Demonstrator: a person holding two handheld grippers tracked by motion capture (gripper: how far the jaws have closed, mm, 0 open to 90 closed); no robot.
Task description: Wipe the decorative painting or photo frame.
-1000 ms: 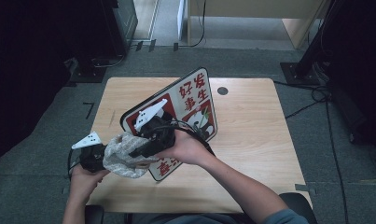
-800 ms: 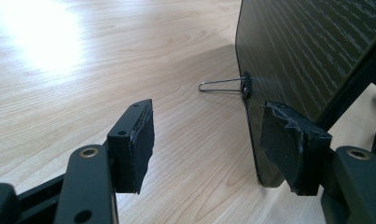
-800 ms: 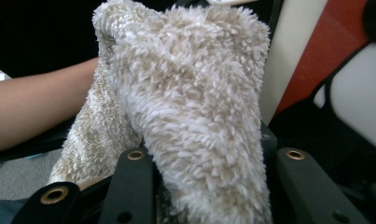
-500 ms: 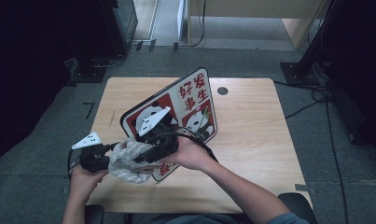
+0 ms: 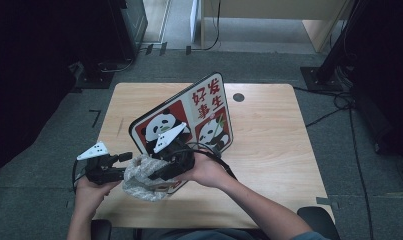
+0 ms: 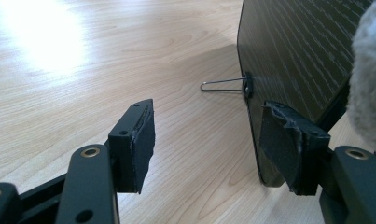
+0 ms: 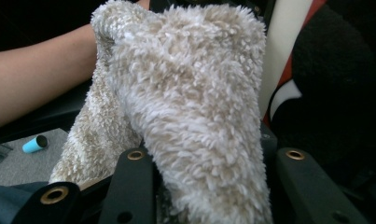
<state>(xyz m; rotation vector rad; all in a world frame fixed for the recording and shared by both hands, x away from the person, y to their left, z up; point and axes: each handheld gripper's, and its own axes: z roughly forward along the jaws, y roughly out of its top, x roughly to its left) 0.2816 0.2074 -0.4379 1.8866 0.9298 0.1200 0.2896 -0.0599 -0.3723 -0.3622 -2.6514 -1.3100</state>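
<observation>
- A fluffy cloth (image 7: pixel 185 116) is bunched up at the near left of the table (image 5: pixel 269 165), right against the near corner of the panda picture board (image 5: pixel 189 117).
- The right gripper (image 5: pixel 156 176) has its jaws squeezed tight on the cloth. In the right gripper view the cloth sticks up from between the two black jaws.
- The board stands tilted in the middle of the table. A thin wire stand (image 6: pixel 223 85) props it up from behind.
- The left gripper (image 6: pixel 206 140) is just to the left of the cloth. Its jaws are partly open and hold nothing. The board's near edge sits just beside its right jaw, and the cloth peeks in at the far right of that view.
- It looks like the job is wiping the board with the cloth, and the wiping is at the near corner now.
- Next, the right gripper should rub the cloth across the panda side. The left gripper could steady the board so it does not tip over.
</observation>
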